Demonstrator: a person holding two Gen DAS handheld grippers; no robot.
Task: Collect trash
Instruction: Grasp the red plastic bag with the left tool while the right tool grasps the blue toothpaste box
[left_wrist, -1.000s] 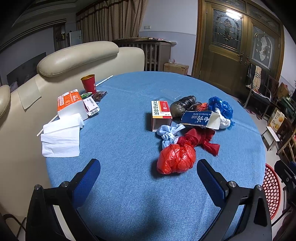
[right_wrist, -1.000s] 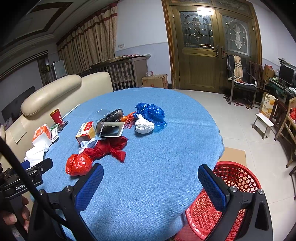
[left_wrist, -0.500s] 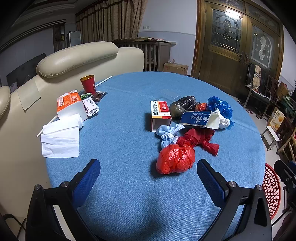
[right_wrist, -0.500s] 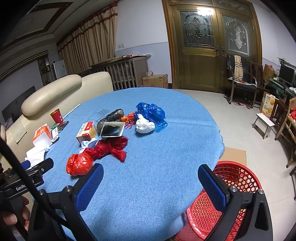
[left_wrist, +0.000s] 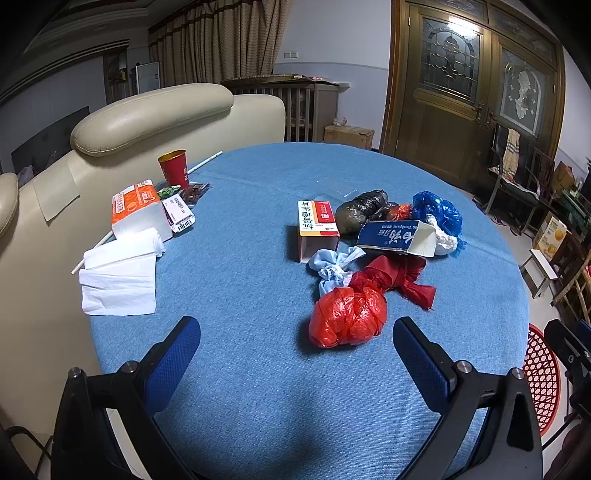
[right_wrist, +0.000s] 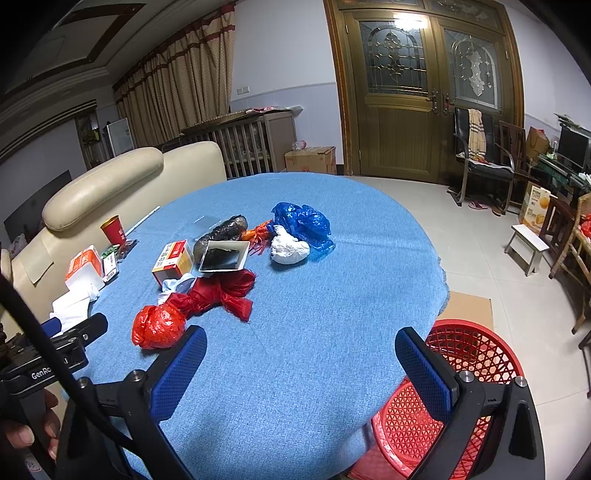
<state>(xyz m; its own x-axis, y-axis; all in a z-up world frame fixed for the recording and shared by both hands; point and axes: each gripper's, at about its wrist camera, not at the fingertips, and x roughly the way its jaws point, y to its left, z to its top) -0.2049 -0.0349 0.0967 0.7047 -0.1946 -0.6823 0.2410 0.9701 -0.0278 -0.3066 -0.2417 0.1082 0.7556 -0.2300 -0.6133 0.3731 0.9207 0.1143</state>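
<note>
Blue cloth covers the worktop; nothing has shifted in the last second. My left hand-held gripper and right hand-held gripper both hover spread apart, empty. The red basket beside the worktop shows nothing inside. The red knotted bag lies just ahead, its long axis running away to the right.

- Two red plastic bags: a balled one and a knotted one
- One blue plastic bag
- One white bag
- One dark bundle
- Two open cartons: orange-white box, blue toothpaste box
- One red cup
- One tissue pack
- One red basket
- Two grippers, jaws apart: left, right
</note>
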